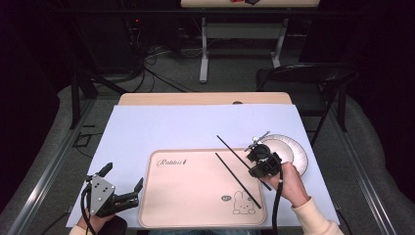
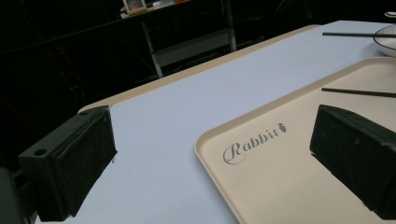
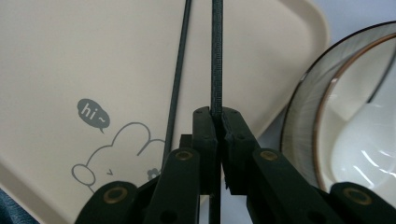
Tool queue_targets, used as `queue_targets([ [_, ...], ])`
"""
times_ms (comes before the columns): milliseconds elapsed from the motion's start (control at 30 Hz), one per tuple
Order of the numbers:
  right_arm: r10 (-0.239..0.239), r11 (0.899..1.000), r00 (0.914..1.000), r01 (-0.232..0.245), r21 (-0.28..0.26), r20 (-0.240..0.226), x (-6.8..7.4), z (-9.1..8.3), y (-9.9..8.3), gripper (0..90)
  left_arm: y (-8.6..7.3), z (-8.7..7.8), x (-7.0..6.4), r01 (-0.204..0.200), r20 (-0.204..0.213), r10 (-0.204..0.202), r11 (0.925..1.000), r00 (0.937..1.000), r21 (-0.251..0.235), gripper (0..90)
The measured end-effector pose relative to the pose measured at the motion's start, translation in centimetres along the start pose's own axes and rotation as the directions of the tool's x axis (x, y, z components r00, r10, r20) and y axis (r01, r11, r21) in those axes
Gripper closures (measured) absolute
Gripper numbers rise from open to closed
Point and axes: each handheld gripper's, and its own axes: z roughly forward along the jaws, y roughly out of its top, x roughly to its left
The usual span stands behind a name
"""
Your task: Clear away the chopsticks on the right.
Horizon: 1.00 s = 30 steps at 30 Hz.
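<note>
One black chopstick (image 3: 216, 56) is pinched between the jaws of the right gripper (image 3: 218, 122), which are closed tight on it with no gap showing in the right gripper view. In the high view this chopstick (image 1: 235, 151) runs on a slant from the light blue mat, over the right far corner of the tray, and down to the right gripper (image 1: 264, 164), with a short end sticking out past the hand on the near side. Whether it rests on the tray's edge or is lifted off it cannot be told.

A second chopstick (image 1: 238, 180) lies flat on the beige tray (image 1: 186, 196), just left of the held one and nearly parallel to it, its near end close to the rabbit drawing (image 1: 240, 204). In the right gripper view the same loose chopstick (image 3: 177, 88) passes beside the small "hi" bubble (image 3: 93, 114).

A round bowl (image 1: 292, 152) with a pale inside sits on the mat just right of the tray, close behind the right gripper.

The left gripper (image 1: 122, 188) hovers at the near left corner of the table, beside the tray's left edge. Its jaws stand wide apart and hold nothing; in the left gripper view they frame the mat (image 2: 187, 107) and the tray's "Rabbit" lettering (image 2: 254, 142).
</note>
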Motion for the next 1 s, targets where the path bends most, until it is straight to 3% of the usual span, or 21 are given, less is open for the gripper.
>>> queue_targets([
  [300,0.075,0.997,0.9969,-0.074,0.026,-0.026,0.1,2.0,-0.3,85.3,0.0,0.0,0.0,0.002,0.0,-0.002,1.0,1.0,-0.001,0.0],
  [533,0.106,0.993,0.9936,-0.103,0.06,-0.04,0.2,3.7,-0.3,85.2,0.0,-0.1,0.0,0.002,-0.002,-0.002,1.0,1.0,-0.003,0.0],
  [1000,0.113,0.987,0.9927,-0.107,0.121,-0.044,1.2,5.2,-0.5,85.0,-0.1,-0.2,0.0,-0.004,-0.004,0.004,1.0,1.0,-0.009,0.0],
])
